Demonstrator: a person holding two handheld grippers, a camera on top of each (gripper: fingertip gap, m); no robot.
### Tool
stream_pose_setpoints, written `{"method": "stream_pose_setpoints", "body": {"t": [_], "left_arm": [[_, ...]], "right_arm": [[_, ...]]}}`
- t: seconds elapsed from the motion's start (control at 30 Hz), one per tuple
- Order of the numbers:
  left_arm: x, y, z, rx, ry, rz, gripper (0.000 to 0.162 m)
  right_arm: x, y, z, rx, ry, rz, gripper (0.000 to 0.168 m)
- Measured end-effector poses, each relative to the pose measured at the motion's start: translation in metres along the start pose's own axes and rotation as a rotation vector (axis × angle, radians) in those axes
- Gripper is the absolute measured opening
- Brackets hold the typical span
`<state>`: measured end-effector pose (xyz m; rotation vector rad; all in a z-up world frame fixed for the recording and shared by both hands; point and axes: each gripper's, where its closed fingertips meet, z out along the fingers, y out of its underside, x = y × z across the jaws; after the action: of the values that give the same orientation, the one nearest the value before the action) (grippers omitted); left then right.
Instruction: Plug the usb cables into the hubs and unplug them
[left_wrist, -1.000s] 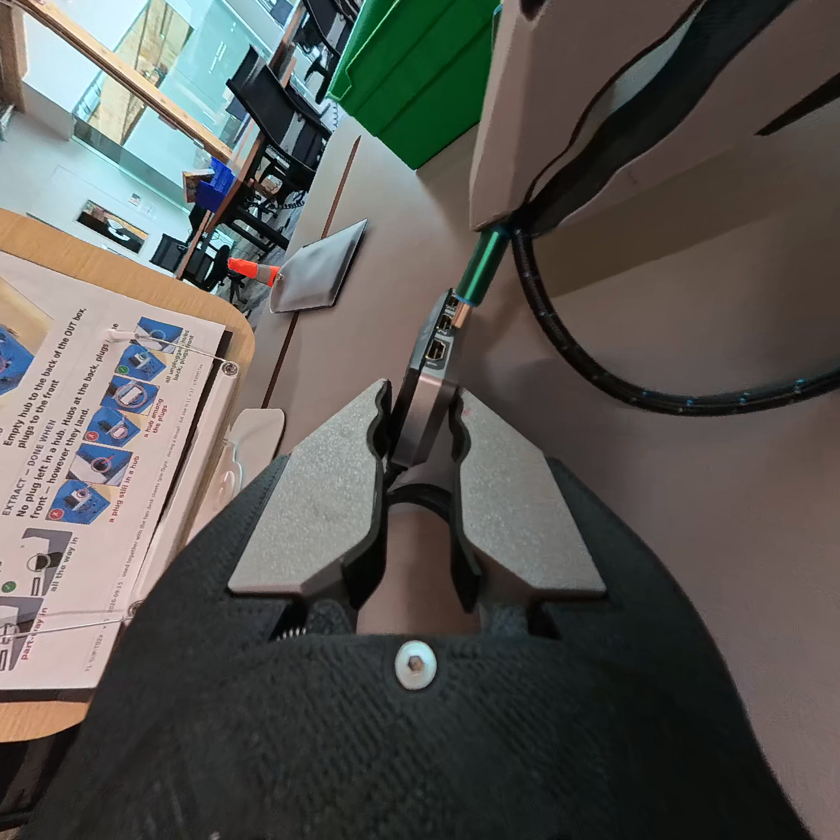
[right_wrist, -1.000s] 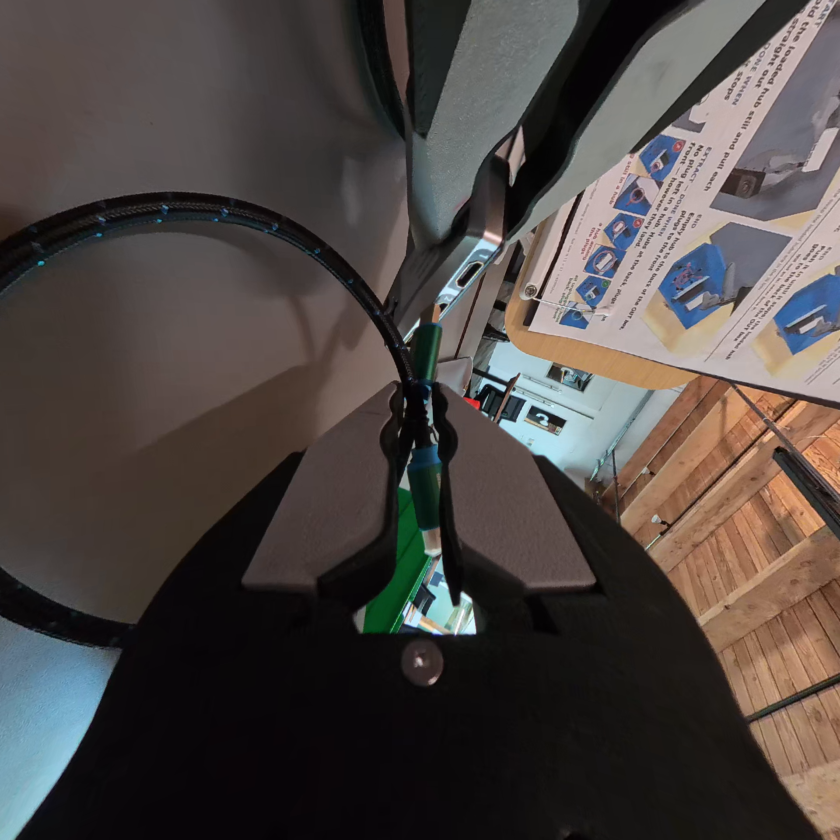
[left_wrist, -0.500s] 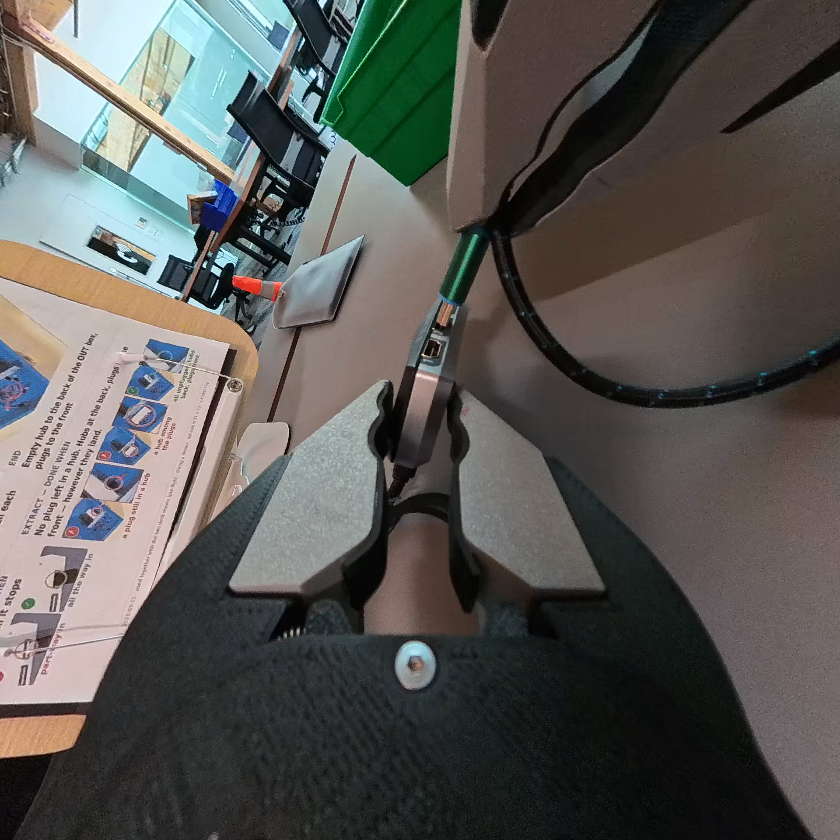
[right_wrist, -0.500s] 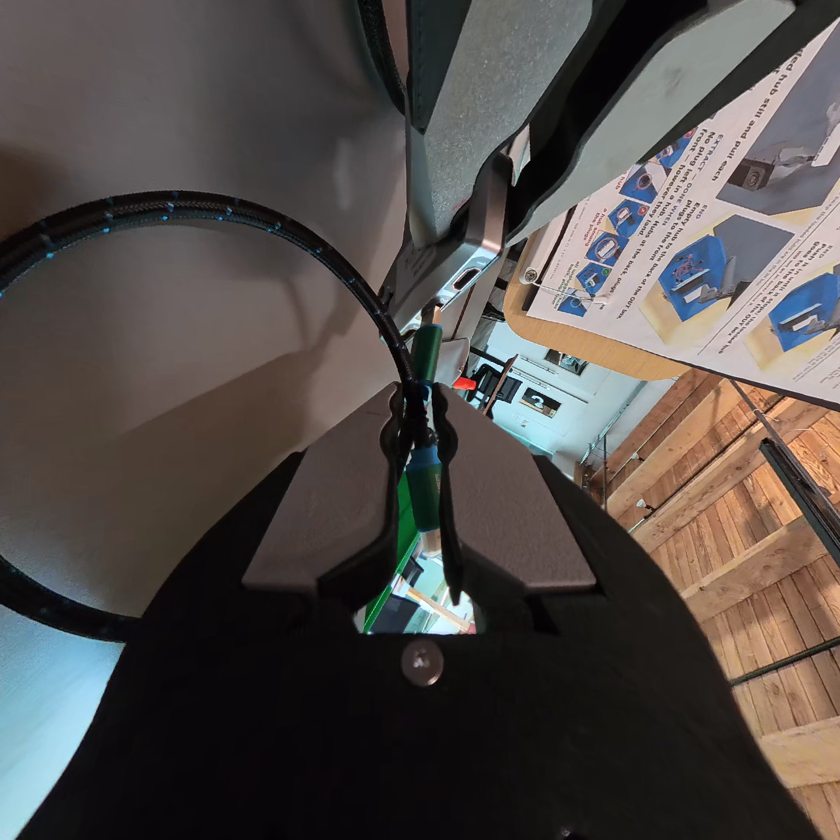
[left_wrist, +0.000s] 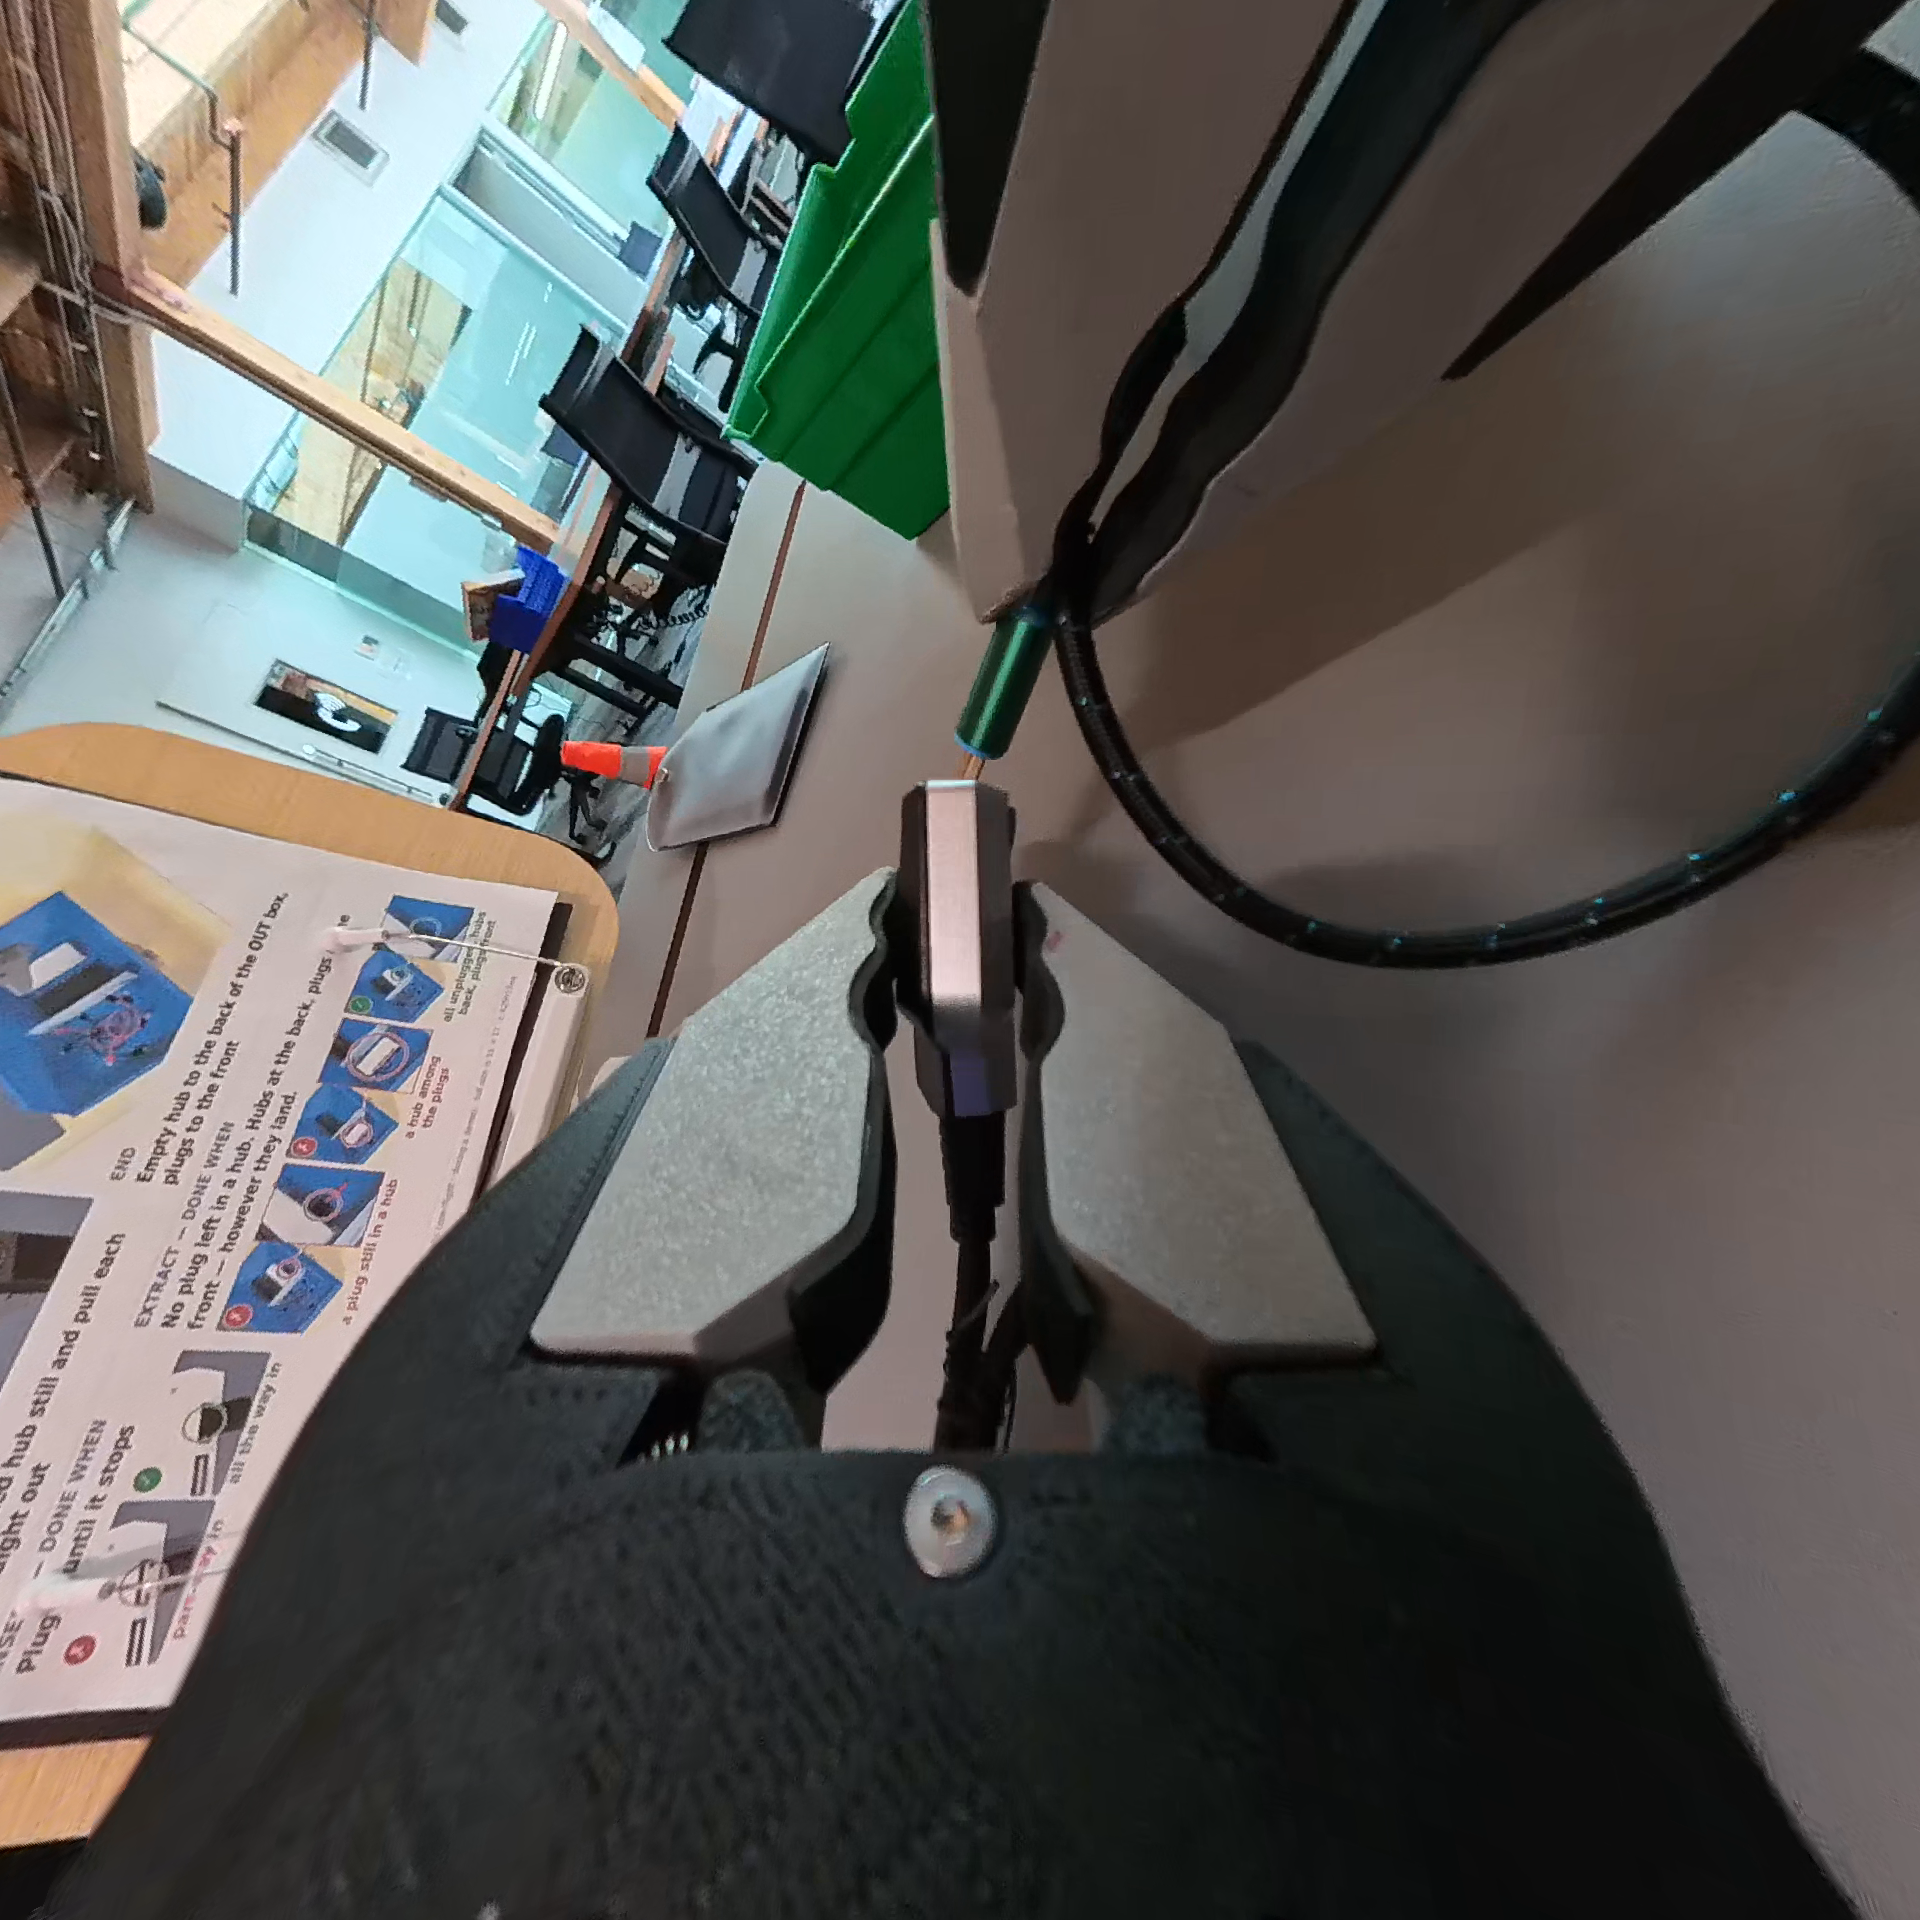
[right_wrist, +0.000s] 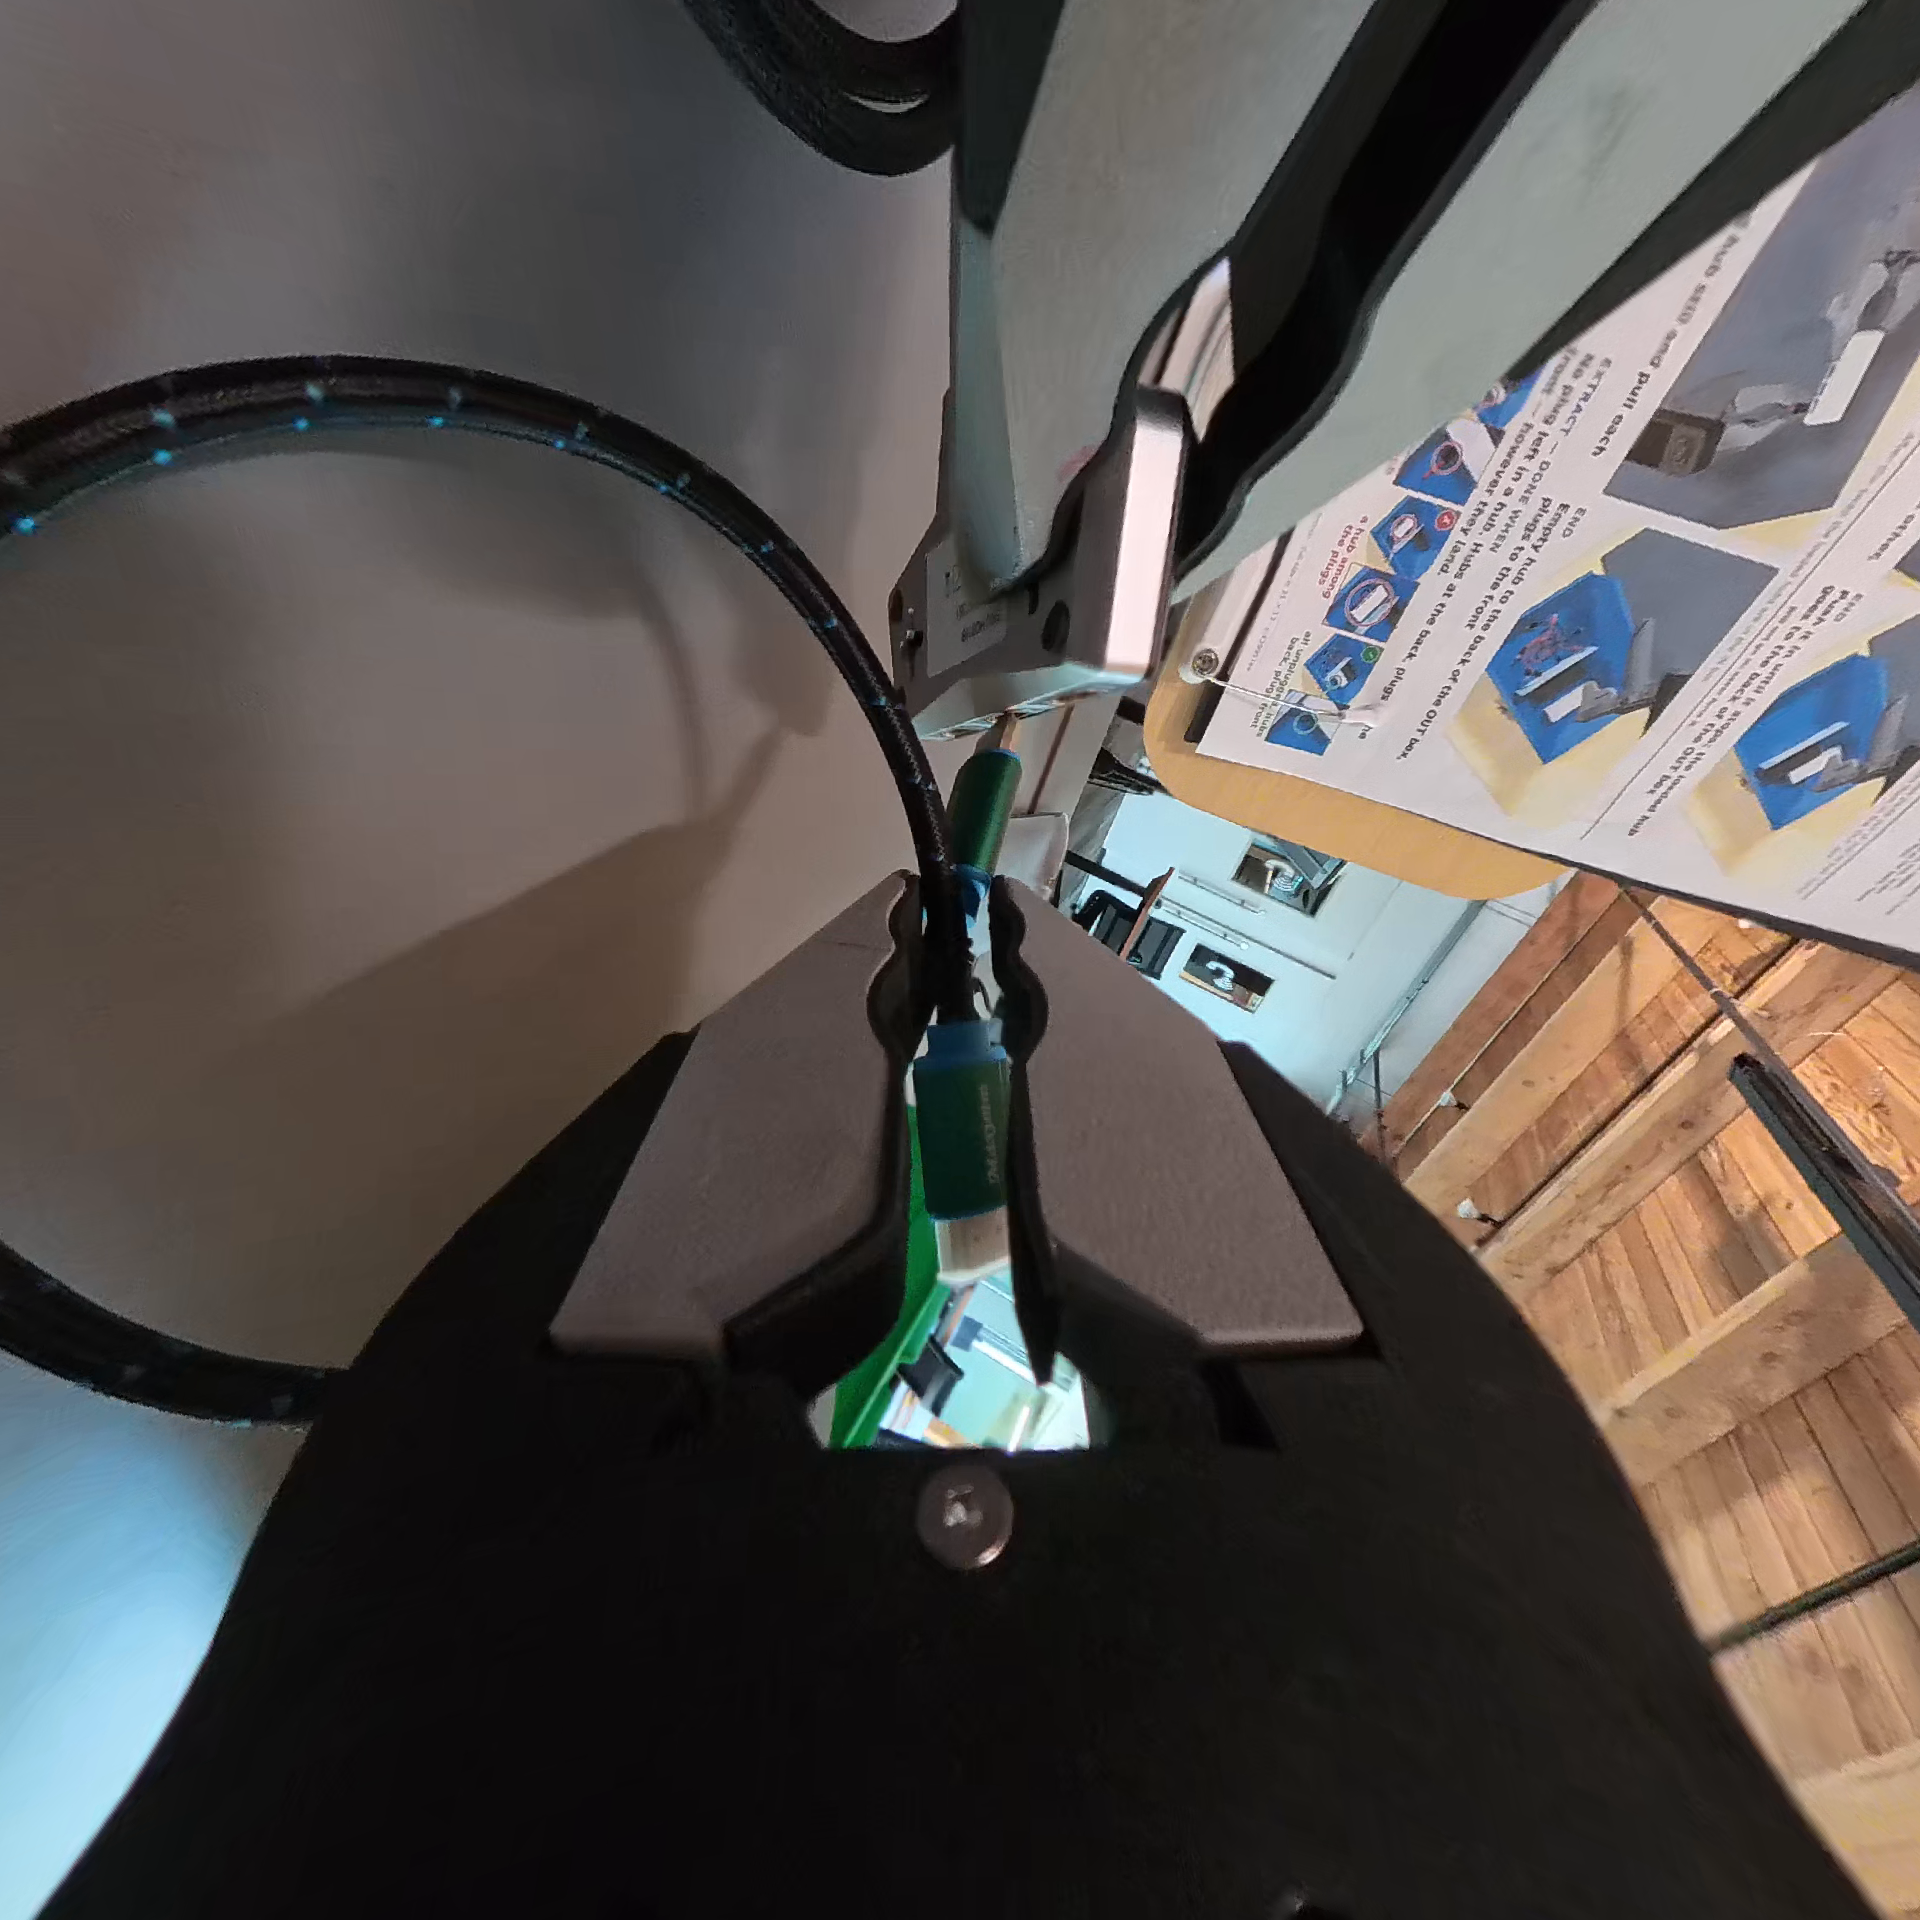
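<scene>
My left gripper (left_wrist: 956, 896) is shut on a grey metal hub (left_wrist: 951, 914), held edge-on with its own dark cable running back between the fingers. My right gripper (right_wrist: 954, 900) is shut on a black braided cable (right_wrist: 520, 442) just behind a green plug (right_wrist: 985, 802). The plug's metal tip meets the hub's (right_wrist: 1132, 540) port side; I cannot tell whether it is seated. A second green plug (right_wrist: 961, 1143) lies farther back between the right fingers. In the left wrist view the green plug (left_wrist: 1003, 686) points at the hub's far end, and the cable (left_wrist: 1351, 940) loops to the right.
Both grippers are above a grey-brown tabletop (left_wrist: 1507, 1091). A wooden board with a printed instruction sheet (left_wrist: 260, 1143) stands at the left. A green bin (left_wrist: 862, 343), a flat grey plate (left_wrist: 748, 748) and an orange-handled object (left_wrist: 613, 762) lie farther off. Chairs and desks are beyond.
The hub has turned from showing its ports to edge-on. The green plug has drawn back a little, so its metal tip now shows. Both grips are unchanged.
</scene>
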<state>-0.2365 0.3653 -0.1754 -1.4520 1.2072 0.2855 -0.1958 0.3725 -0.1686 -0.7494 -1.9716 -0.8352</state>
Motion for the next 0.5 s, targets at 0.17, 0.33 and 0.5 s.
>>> {"method": "stream_pose_setpoints", "body": {"t": [0.17,0.33,0.5], "left_arm": [[0.003,-0.002,-0.002,0.048,0.015,0.023,0.018],[-0.012,-0.006,-0.008,0.069,-0.098,0.079,0.018],[-0.021,-0.023,-0.019,0.140,-0.200,0.160,0.018]], "right_arm": [[0.001,0.005,-0.004,0.033,0.030,0.082,0.009],[0.011,0.007,-0.023,0.125,0.118,0.139,0.009],[0.011,0.009,-0.046,0.339,0.039,0.420,0.008]]}}
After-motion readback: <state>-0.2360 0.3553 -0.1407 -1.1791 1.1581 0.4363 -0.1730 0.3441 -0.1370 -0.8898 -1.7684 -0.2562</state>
